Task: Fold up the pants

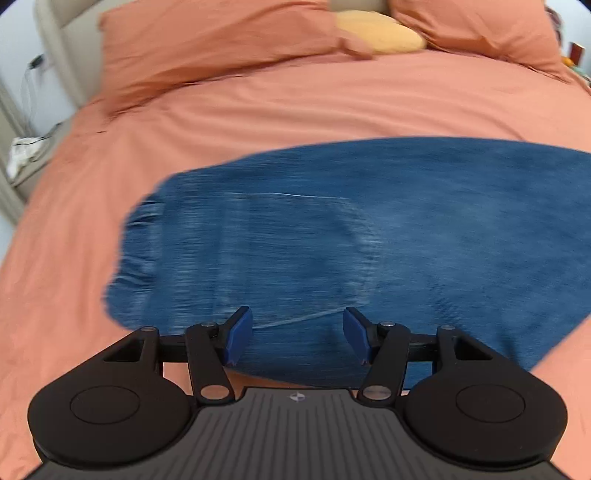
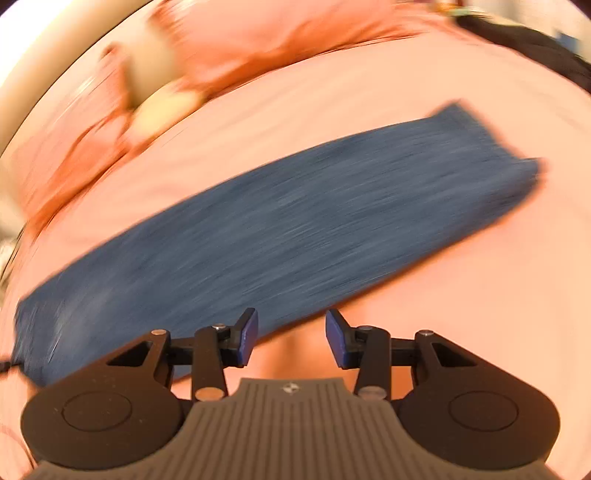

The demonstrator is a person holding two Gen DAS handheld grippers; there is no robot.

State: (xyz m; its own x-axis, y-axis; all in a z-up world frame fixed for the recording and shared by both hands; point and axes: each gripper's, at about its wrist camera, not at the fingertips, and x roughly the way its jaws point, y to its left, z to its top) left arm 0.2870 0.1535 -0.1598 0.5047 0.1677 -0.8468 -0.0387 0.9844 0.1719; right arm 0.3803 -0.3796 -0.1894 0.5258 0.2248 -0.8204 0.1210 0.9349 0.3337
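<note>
I see blue pants [image 1: 351,240] lying flat on the orange bed [image 1: 295,103]; my left gripper [image 1: 297,339] and right gripper [image 2: 291,339] hold their fingers apart, empty.

A salmon-orange duvet cover [image 1: 295,107] spreads over the whole bed, smooth through the middle and creased toward its left edge. Two pillows in the same orange lie along the head edge — one at the left corner [image 1: 207,40], one at the right [image 1: 476,26]. Between them sits a yellow cushion [image 1: 380,31], touching both. A beige padded headboard [image 1: 62,40] rises behind the left pillow. Off the bed's left edge, white cables [image 1: 26,147] lie bunched — blurred.
</note>
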